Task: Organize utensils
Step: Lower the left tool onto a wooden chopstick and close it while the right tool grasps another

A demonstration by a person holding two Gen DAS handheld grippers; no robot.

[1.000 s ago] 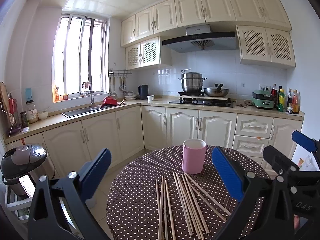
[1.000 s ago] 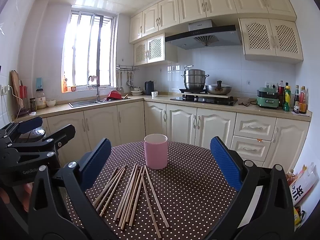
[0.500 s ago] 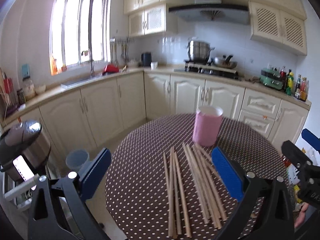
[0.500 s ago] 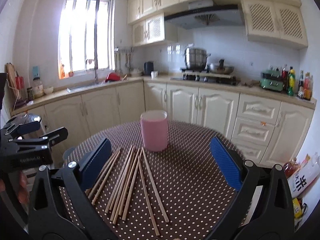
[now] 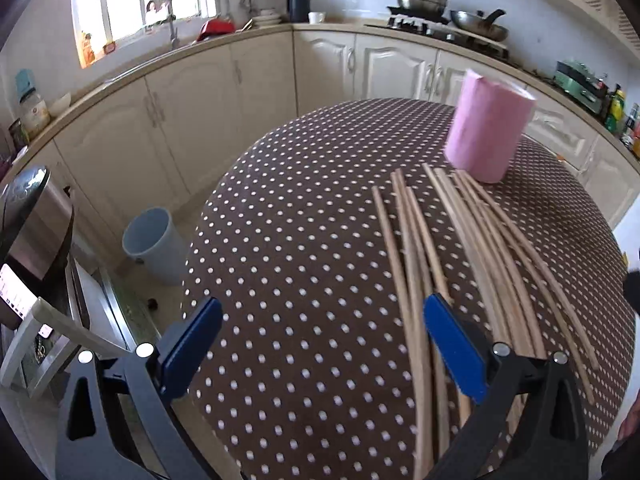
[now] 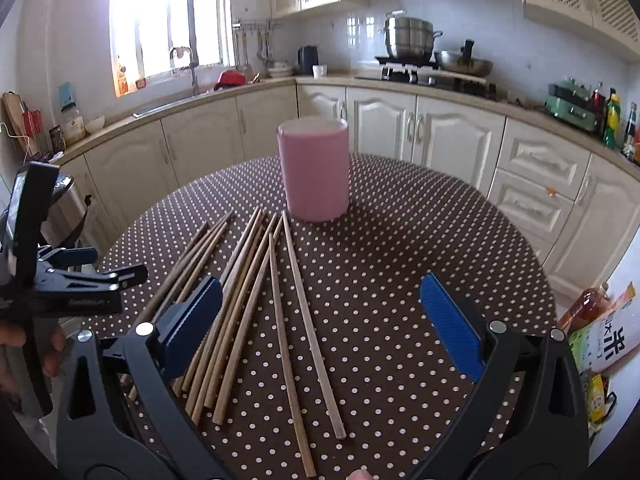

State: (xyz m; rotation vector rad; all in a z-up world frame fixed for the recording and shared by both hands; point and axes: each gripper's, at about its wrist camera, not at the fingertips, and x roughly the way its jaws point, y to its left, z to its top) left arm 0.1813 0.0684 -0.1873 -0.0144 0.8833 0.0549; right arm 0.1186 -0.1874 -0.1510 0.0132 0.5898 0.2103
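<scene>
A round tabletop covered in a brown cloth with white dots is seen from both wrist cameras. A pink cylindrical cup is stood upright on it, toward the far side; in the right wrist view it is placed at about 12 o'clock from the gripper, in the left wrist view at about 1 o'clock.

A loose spread of wooden chopsticks is laid flat on the cloth on the near side of the cup, the far tips being fanned toward its base. In the right wrist view most sticks are bunched at 10 to 11 o'clock, while two are set apart nearer the middle, running toward 6 o'clock.

The left gripper is held wide, nothing being gripped between its blue pads; its right pad is seen over the near ends of the leftmost chopsticks, though contact cannot be judged. The right gripper is likewise spread wide and empty, with its left pad seen over the bunched sticks.

The left gripper is also caught at 9 o'clock in the right wrist view, held by a hand. A blue-grey bin is seen on the floor beside the table.
</scene>
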